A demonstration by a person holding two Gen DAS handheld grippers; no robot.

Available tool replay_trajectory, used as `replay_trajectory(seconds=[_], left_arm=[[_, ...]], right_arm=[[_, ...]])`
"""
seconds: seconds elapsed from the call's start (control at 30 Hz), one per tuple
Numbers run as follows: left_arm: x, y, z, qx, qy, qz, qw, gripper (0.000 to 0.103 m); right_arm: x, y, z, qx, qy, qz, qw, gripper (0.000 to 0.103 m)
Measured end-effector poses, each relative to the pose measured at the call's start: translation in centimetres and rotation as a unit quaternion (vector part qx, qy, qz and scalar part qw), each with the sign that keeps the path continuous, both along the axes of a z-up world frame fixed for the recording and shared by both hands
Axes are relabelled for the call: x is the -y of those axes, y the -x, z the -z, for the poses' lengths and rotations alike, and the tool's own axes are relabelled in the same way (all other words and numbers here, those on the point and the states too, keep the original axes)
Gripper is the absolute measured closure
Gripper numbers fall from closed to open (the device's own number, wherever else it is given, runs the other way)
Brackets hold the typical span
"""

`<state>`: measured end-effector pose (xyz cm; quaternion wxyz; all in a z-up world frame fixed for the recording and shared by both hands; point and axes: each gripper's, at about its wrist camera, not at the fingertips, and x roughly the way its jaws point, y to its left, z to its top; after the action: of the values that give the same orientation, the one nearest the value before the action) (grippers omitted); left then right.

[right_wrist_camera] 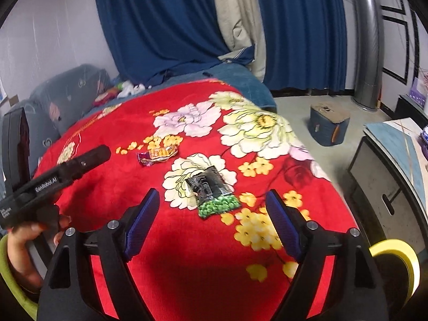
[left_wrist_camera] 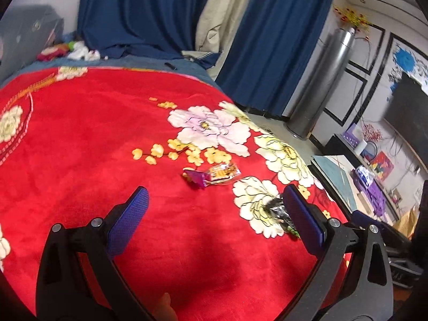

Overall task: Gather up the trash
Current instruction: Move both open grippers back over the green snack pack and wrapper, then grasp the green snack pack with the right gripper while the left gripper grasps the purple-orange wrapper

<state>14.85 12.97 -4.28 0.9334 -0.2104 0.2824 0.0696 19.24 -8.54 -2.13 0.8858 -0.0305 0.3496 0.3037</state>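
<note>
A black snack packet (right_wrist_camera: 212,191) printed with green peas lies flat on the red flowered blanket (right_wrist_camera: 112,187). My right gripper (right_wrist_camera: 211,193) hovers just short of it, open, with nothing between its blue pads. Farther back lie a purple wrapper and a clear orange wrapper (right_wrist_camera: 159,153), touching each other. In the left wrist view the same two wrappers (left_wrist_camera: 214,175) sit a little beyond my left gripper (left_wrist_camera: 215,190), which is open and holds nothing. Its right finger hides part of the black packet (left_wrist_camera: 274,208). A hand in a green sleeve holds the left gripper's body (right_wrist_camera: 67,171).
The blanket covers a bed with blue curtains (right_wrist_camera: 165,26) behind and a grey pillow (right_wrist_camera: 67,93) at the far left. On the floor to the right stand a blue box (right_wrist_camera: 327,127), a low cabinet (right_wrist_camera: 379,187) and a silver tower (left_wrist_camera: 321,85).
</note>
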Motion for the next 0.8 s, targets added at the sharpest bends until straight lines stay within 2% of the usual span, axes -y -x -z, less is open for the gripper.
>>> replay_trajectory(seconds=[0.13, 0.23, 0.43, 0.57, 0.67, 0.8], left_arm=[[-1.4, -0.9, 1.3, -0.016, 0.034, -0.006, 0.9993, 0.011], [-1.9, -1.5, 2.3, -0.025, 0.044, -0.01, 0.9987, 0.011], [-2.3, -3.0, 3.6, -0.037, 0.091, -0.001, 0.9952, 0.013], [-2.4, -4.1, 4.2, -0.044, 0.11, -0.007, 0.993, 0.016], [-2.4, -4.8, 4.3, -0.039, 0.121, -0.011, 0.9919, 0.018], [-2.7, -5.9, 4.9, -0.045, 0.13, -0.028, 0.99, 0.039]], right_arm=[[-1.7, -1.2, 1.1, -0.009, 0.023, -0.013, 1.0, 0.024], [-3.2, -2.3, 2.3, -0.015, 0.045, -0.024, 0.999, 0.024], [-4.4, -4.8, 4.8, -0.039, 0.074, -0.008, 0.996, 0.025], [-4.3, -5.5, 6.0, -0.068, 0.067, -0.01, 0.995, 0.046], [-3.6, -5.4, 6.2, -0.077, 0.04, 0.0, 0.996, 0.056], [-3.2, -4.2, 6.1, -0.071, 0.025, 0.0, 0.997, 0.059]])
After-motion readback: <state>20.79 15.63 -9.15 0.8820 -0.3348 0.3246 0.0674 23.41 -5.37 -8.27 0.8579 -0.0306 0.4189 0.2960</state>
